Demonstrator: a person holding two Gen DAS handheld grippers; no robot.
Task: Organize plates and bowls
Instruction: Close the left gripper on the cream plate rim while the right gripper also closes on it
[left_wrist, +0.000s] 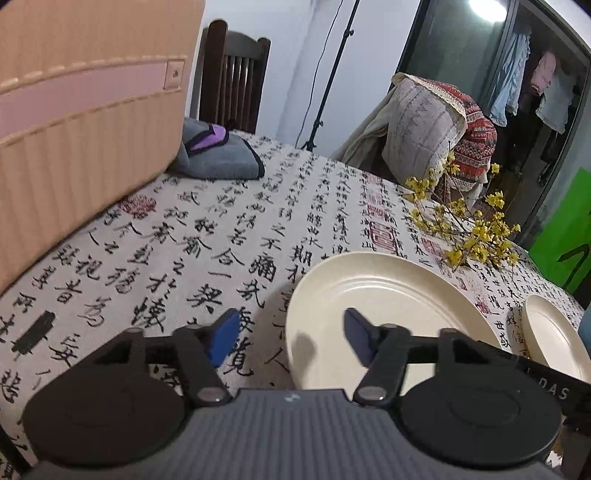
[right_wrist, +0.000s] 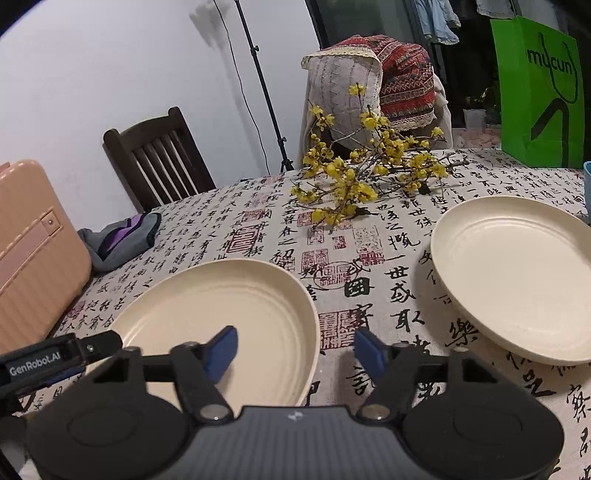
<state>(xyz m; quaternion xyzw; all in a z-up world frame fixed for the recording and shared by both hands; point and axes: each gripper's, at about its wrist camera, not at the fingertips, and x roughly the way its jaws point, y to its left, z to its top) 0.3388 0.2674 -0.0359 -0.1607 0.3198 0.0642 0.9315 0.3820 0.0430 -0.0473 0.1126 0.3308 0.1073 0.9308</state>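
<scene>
Round table under a calligraphy-print tablecloth (right_wrist: 258, 229); white wall, dark wooden chair (right_wrist: 155, 155), yellow blossom branch (right_wrist: 354, 177). "mycun" on a green bag (right_wrist: 539, 92); "GenRobot.AI" on the left gripper's side.

Two cream plates lying flat, upright: near plate (right_wrist: 221, 306), far plate (right_wrist: 517, 277).

Left gripper (left_wrist: 291, 338) and right gripper (right_wrist: 293, 350): jaws apart, straddling the near plate's opposite rims, gripping nothing.

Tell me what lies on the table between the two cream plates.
In the right wrist view, only bare calligraphy tablecloth separates the near plate from the far plate; the yellow flower branch lies behind the gap.
</scene>
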